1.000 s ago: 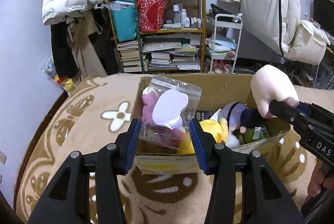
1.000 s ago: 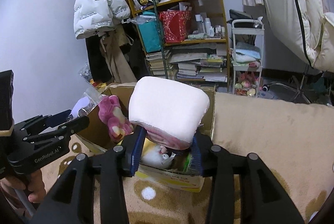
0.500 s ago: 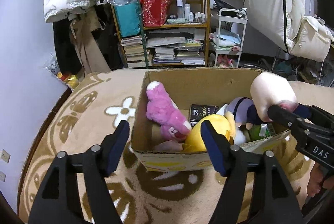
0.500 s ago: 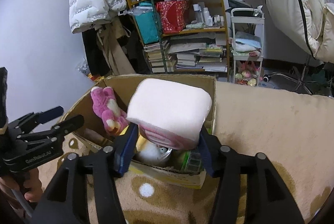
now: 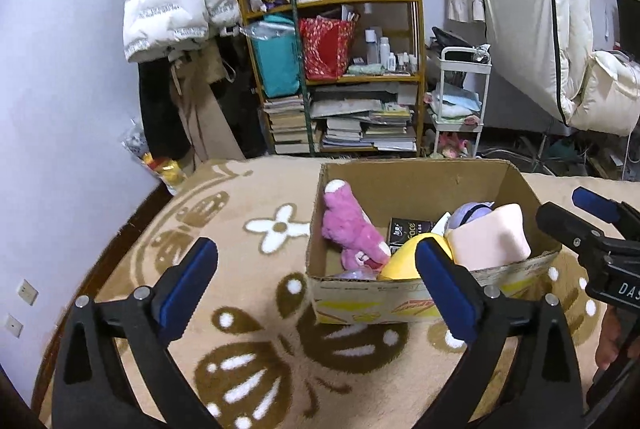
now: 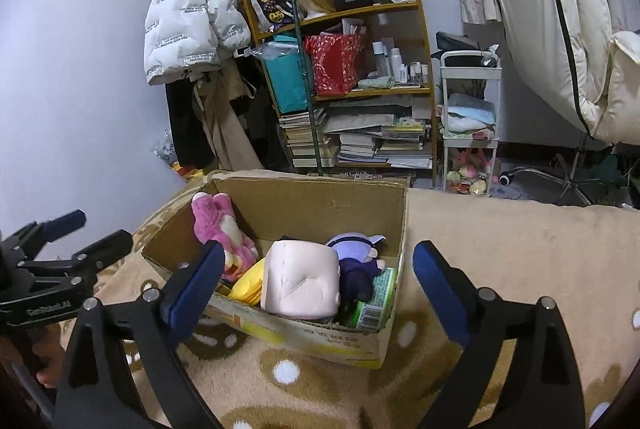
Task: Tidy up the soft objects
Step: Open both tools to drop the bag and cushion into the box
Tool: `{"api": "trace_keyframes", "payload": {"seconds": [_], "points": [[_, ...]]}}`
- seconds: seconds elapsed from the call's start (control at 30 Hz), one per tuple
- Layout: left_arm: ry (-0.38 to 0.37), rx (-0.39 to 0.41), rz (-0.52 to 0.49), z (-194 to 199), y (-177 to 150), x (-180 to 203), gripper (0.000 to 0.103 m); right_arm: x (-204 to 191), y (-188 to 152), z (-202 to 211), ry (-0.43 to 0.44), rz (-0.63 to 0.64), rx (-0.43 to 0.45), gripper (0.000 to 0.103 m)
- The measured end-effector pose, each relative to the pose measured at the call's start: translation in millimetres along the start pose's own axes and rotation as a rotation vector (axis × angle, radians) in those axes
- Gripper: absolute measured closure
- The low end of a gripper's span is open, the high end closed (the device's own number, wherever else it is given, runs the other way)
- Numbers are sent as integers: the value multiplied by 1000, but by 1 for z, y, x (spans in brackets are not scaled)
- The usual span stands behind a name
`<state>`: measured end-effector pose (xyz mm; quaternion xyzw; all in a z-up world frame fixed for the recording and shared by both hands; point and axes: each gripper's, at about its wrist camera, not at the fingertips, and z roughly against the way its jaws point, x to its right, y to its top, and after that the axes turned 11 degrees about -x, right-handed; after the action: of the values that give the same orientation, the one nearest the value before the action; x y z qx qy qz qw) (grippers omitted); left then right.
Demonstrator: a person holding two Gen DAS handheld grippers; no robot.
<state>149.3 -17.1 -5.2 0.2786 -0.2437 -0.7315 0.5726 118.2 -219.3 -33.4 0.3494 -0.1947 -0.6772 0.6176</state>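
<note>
Both tools hang spread wide and grasping nothing: the left tool [image 5: 316,279] at the cardboard box's [image 6: 360,339] 7 o'clock, the right tool [image 6: 318,279] above its near rim. Inside, the pale pink cushion [image 6: 300,283] rests near the front, the pink plush [image 6: 218,229] at 10 o'clock, the purple doll [image 6: 354,249] at 2 o'clock. Beyond, at 12 o'clock, stands a bookshelf [image 6: 352,85].

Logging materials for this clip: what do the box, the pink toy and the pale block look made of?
Box: corrugated cardboard, matte brown, raw edges. Pink toy: plush fabric, fuzzy pile. Pale block: probably squishy foam, smooth and matte with dimples; could be a stuffed cushion.
</note>
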Motion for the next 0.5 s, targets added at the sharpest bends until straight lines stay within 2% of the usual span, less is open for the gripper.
{"api": "trace_keyframes", "payload": {"seconds": [0.27,0.43,0.5], "points": [[34,37,-29,35,-19,2,2,-9,-9,36,-5,33,50,0],[-3,64,-13,60,-29,0,2,-9,-14,59,-1,21,74,0],[11,75,-3,69,-30,-2,2,-9,-15,69,-2,22,85,0]]}}
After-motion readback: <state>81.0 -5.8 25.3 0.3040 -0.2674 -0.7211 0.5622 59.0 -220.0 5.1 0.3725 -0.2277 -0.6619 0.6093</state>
